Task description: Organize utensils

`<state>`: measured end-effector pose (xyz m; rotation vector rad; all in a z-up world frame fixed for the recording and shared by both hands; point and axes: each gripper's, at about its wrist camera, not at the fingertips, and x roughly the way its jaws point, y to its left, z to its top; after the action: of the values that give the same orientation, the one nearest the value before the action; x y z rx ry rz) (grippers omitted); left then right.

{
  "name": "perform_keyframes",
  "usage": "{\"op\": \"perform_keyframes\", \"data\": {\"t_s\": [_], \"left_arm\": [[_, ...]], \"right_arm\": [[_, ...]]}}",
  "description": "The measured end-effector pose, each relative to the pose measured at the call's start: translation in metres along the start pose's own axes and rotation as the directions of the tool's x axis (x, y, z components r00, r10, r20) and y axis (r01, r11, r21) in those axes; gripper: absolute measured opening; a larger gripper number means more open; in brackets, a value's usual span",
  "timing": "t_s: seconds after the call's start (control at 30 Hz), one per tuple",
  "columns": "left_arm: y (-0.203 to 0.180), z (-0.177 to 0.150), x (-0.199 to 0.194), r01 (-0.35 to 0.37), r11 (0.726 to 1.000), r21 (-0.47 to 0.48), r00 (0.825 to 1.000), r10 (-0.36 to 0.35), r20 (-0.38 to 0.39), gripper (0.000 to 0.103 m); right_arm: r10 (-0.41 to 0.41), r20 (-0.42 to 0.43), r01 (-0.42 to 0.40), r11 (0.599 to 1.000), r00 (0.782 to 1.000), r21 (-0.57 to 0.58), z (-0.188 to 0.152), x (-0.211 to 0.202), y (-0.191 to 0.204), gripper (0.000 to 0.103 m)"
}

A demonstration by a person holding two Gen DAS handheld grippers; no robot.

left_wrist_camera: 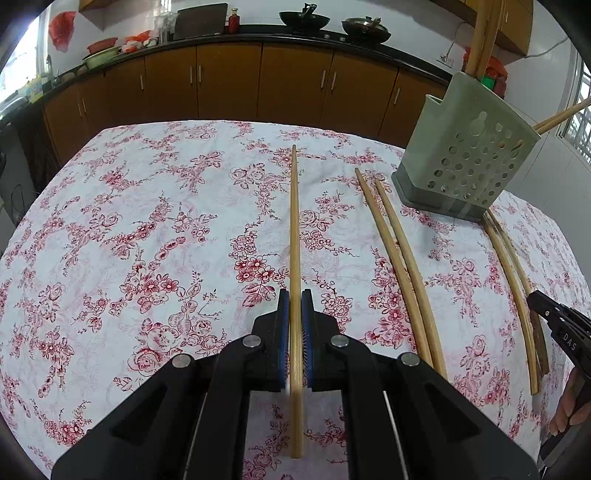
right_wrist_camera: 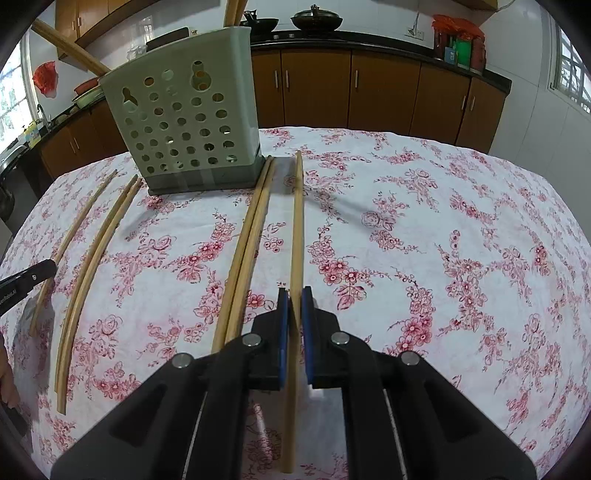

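The left hand-held gripper (left_wrist_camera: 295,299) is clamped on 1 wooden chopstick (left_wrist_camera: 294,229), which runs straight forward between its blue pads (left_wrist_camera: 283,332) over the floral tablecloth (left_wrist_camera: 147,221) that covers the counter. The right hand-held gripper (right_wrist_camera: 294,295) likewise grips 1 chopstick (right_wrist_camera: 297,221) between its pads, the stick pointing ahead past the right side of the pale green perforated chopstick holder (right_wrist_camera: 192,122). That holder stands upright at the far part of the cloth, and several chopsticks (right_wrist_camera: 233,11) already stick up out of its top. A pair of loose chopsticks (right_wrist_camera: 247,251) lies just left of the right gripper, its far tips touching the holder's base. Another pair (right_wrist_camera: 92,266) lies further left, near the holder's other side. Brown kitchen cabinets (left_wrist_camera: 229,81) stand behind.
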<state>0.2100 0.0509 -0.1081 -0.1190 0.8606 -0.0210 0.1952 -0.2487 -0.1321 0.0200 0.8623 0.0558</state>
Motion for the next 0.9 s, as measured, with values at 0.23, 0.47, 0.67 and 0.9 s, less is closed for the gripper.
{"op": "perform_keyframes", "data": {"t_s": [0.23, 0.47, 0.67, 0.9], "left_arm": [[0.000, 0.000, 0.000, 0.000, 1.000, 0.000, 1.000, 0.000, 0.000, 0.008], [0.000, 0.000, 0.000, 0.000, 1.000, 0.001, 1.000, 0.000, 0.000, 0.008], [-0.005, -0.005, -0.004, -0.019, 0.998, 0.067, 1.000, 0.020, -0.004, 0.008], [-0.002, -0.001, -0.017, -0.016, 0.998, 0.061, 1.000, 0.016, 0.006, 0.007]], "right_arm": [[0.001, 0.000, -0.001, 1.000, 1.000, 0.001, 0.000, 0.000, 0.000, 0.009], [0.006, -0.001, -0.006, 1.000, 1.000, 0.016, -0.001, -0.001, -0.001, 0.009], [0.030, -0.001, -0.030, 0.999, 1.000, 0.038, -0.007, -0.005, -0.005, 0.009], [0.033, 0.046, -0.035, 0.998, 0.998, 0.055, -0.001, -0.031, -0.008, 0.008]]}}
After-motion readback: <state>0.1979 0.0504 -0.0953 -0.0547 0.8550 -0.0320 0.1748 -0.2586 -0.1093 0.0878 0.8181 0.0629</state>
